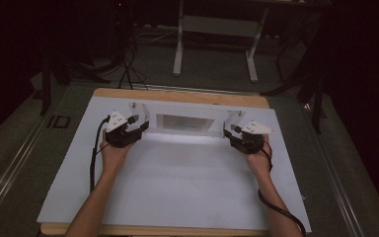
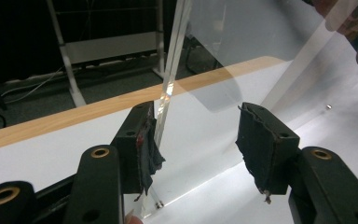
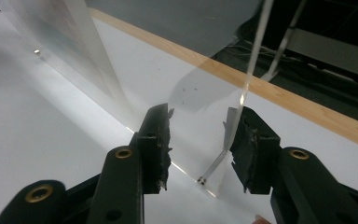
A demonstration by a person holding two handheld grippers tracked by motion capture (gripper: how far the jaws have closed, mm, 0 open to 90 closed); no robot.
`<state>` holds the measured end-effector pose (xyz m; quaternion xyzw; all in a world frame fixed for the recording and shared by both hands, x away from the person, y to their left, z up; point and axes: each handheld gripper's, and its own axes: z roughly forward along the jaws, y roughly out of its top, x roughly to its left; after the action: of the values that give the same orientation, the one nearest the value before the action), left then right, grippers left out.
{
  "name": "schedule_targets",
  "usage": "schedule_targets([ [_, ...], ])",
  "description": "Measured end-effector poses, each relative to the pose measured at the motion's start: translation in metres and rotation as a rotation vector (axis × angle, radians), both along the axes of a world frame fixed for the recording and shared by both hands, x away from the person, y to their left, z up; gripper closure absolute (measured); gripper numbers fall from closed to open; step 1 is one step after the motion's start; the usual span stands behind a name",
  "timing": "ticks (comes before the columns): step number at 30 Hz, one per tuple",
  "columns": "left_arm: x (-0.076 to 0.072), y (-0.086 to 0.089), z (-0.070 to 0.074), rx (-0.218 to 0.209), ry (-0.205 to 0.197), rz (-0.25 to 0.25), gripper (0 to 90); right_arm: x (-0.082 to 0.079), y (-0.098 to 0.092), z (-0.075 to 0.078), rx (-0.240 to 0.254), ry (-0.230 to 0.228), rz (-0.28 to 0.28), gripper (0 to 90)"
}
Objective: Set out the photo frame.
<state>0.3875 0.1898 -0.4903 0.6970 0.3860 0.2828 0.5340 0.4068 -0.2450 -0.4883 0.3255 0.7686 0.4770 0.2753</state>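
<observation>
A clear acrylic stand [image 1: 185,118] with upright end panels rests at the back of the white table top [image 1: 177,187]. My left gripper [image 1: 142,126] is at its left end, open; the left end panel's edge [image 2: 168,88] stands between the jaws, close against the left pad [image 2: 150,151]. At the stand's right end my right gripper [image 1: 228,132] is also open. There the right end panel's edge [image 3: 242,93] passes between the jaws, just beside the right pad [image 3: 243,140]. The other pad of each gripper stands well clear of its panel.
The white sheet lies on a wooden board whose far edge [image 1: 177,95] shows behind the stand. Beyond the table are grey floor, a white metal frame [image 1: 217,29], black cables [image 1: 128,69] and dark stands on both sides.
</observation>
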Motion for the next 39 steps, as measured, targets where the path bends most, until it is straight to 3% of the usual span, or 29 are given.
schedule_targets([
  [11, 0.013, -0.006, 0.005, 0.032, 0.010, 0.049, 48.8, 0.012, 0.004, 0.005, -0.016, 0.009, -0.028, 59.5],
  [20, 0.021, -0.007, 0.008, 0.030, 0.028, 0.060, 49.9, 0.018, 0.005, 0.006, -0.010, 0.008, -0.041, 59.2],
  [25, 0.022, -0.008, 0.007, 0.013, 0.023, 0.073, 49.8, 0.019, 0.006, 0.006, -0.005, 0.015, -0.053, 59.0],
  [31, 0.019, -0.008, 0.009, 0.026, 0.030, 0.067, 50.0, 0.018, 0.007, 0.006, 0.007, 0.019, -0.061, 58.4],
  [39, 0.011, -0.010, 0.010, 0.013, 0.041, 0.071, 50.0, 0.008, 0.005, 0.008, 0.008, 0.028, -0.061, 58.0],
])
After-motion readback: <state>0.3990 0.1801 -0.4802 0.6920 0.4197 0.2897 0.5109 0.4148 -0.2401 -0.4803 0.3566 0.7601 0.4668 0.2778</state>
